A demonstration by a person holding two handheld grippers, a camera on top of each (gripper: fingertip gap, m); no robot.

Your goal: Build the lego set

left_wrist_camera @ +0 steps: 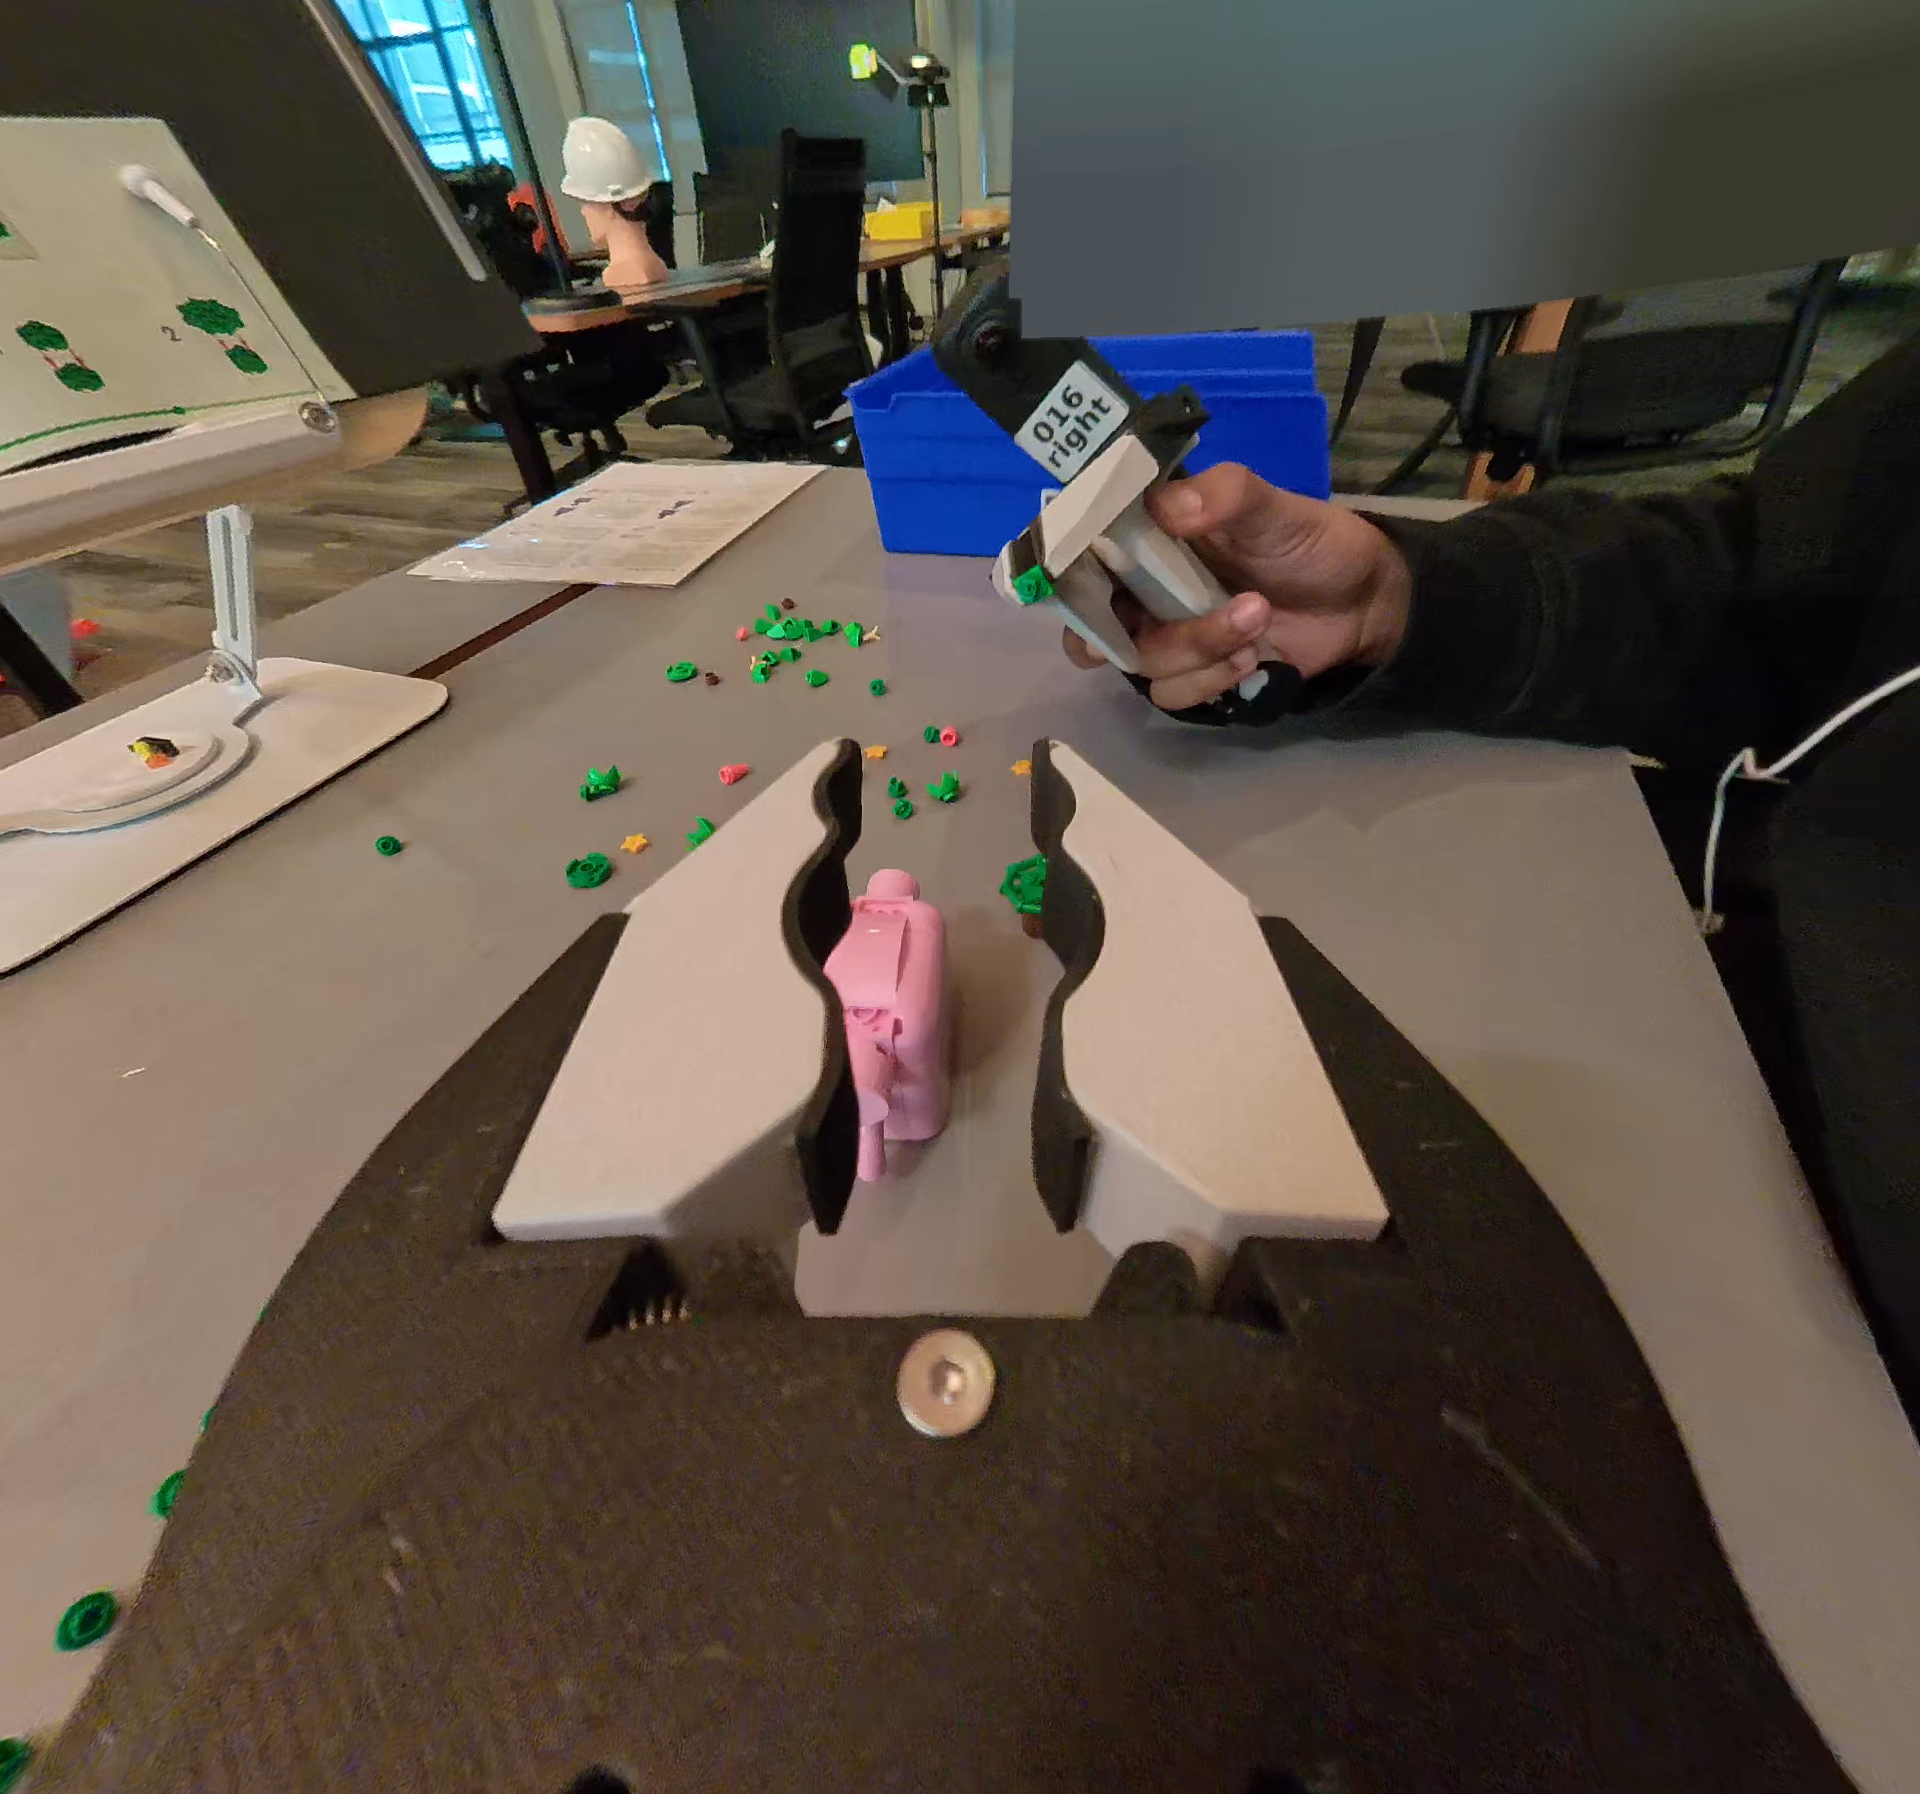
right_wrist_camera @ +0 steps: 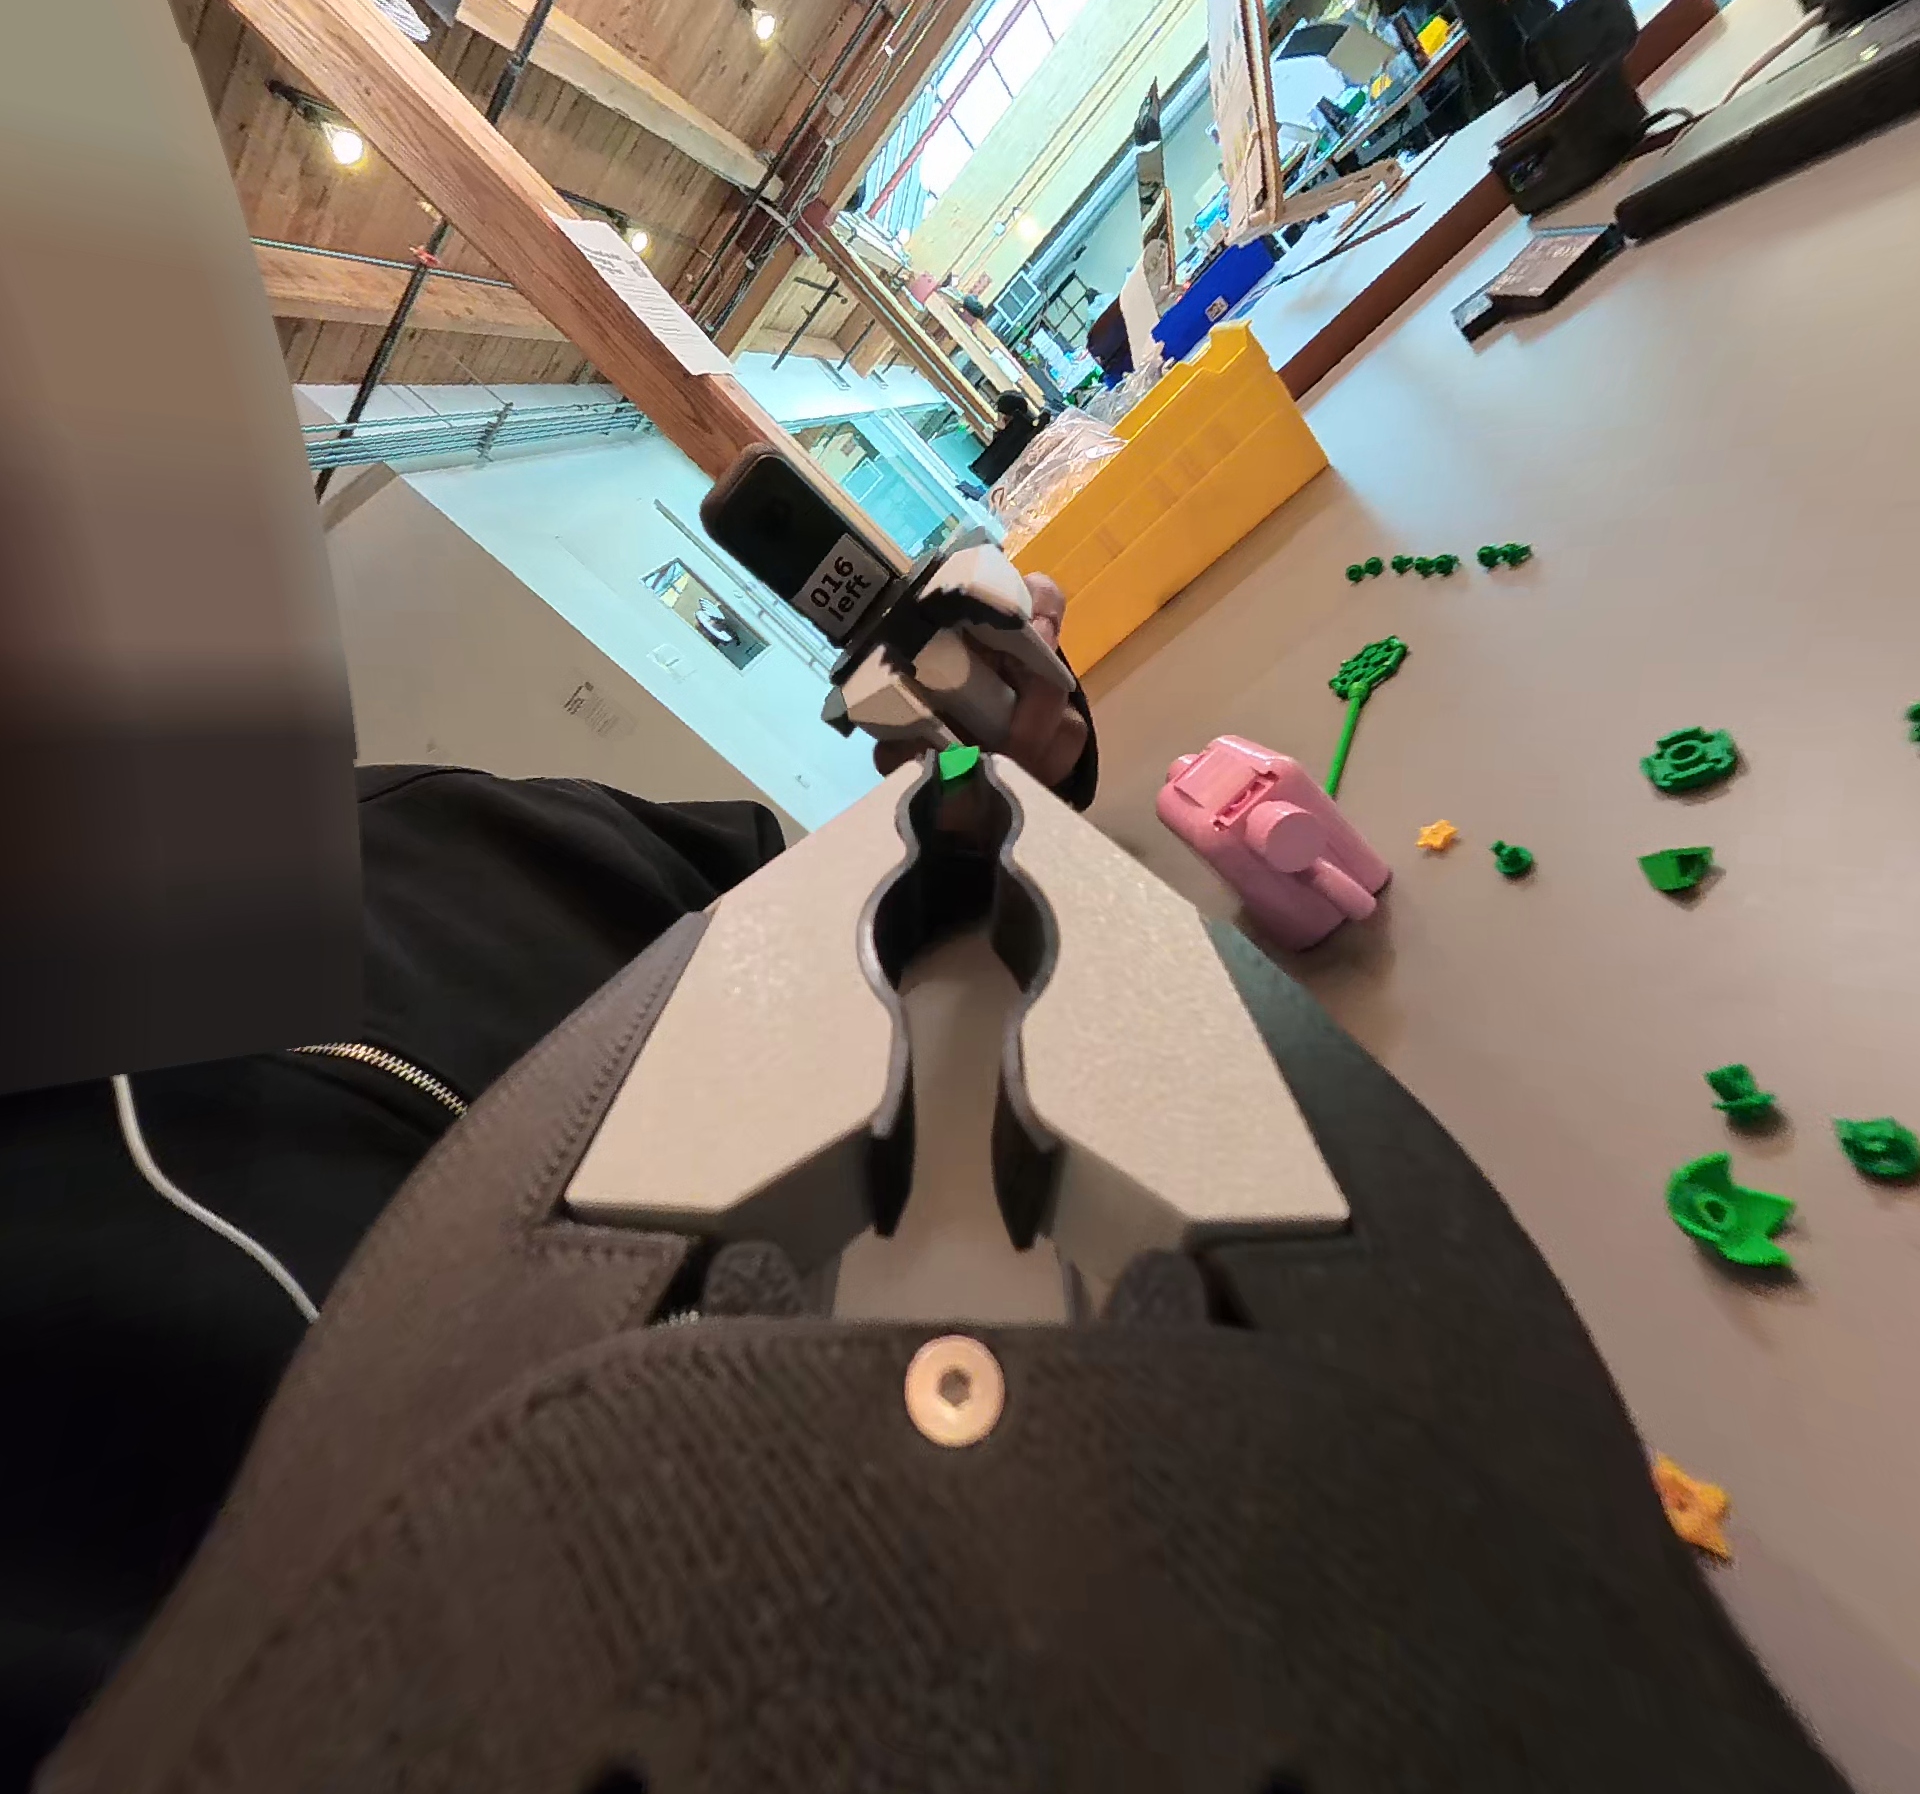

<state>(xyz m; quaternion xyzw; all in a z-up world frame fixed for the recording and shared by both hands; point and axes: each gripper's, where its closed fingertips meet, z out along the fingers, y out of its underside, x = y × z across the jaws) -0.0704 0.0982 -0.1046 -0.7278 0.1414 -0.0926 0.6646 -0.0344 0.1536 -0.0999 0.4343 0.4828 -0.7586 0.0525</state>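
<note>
A large blurred patch covers the upper right of the left wrist view and the left edge of the right wrist view, hiding the person above the black sleeve. The left gripper [left_wrist_camera: 945, 788] stands spread wide over the grey table [left_wrist_camera: 312, 1069], its jaws well apart; a pink Lego piece [left_wrist_camera: 896, 1006] lies on the table between them, close against the left finger [left_wrist_camera: 727, 996], though whether it touches the black pad cannot be told. A green flower-like piece [left_wrist_camera: 1023, 882] is half hidden behind the right finger [left_wrist_camera: 1174, 1006]. Beyond the fingertips lies a scatter of small green, orange and pink Lego parts [left_wrist_camera: 800, 643], too small to identify singly, with a printed sheet [left_wrist_camera: 623, 523] and a blue bin [left_wrist_camera: 1091, 456] farther off. Up and to the right, a hand [left_wrist_camera: 1268, 591] grips the right gripper [left_wrist_camera: 1023, 591], raised above the table and clenched on a small green piece [left_wrist_camera: 1032, 585]. In its own view that gripper [right_wrist_camera: 956, 778] shows the green piece [right_wrist_camera: 956, 762] pinched at the very fingertips, its shape mostly hidden. The pink piece [right_wrist_camera: 1273, 835] rests to the right, near a green stemmed piece [right_wrist_camera: 1361, 695] and a yellow bin [right_wrist_camera: 1174, 487].
</note>
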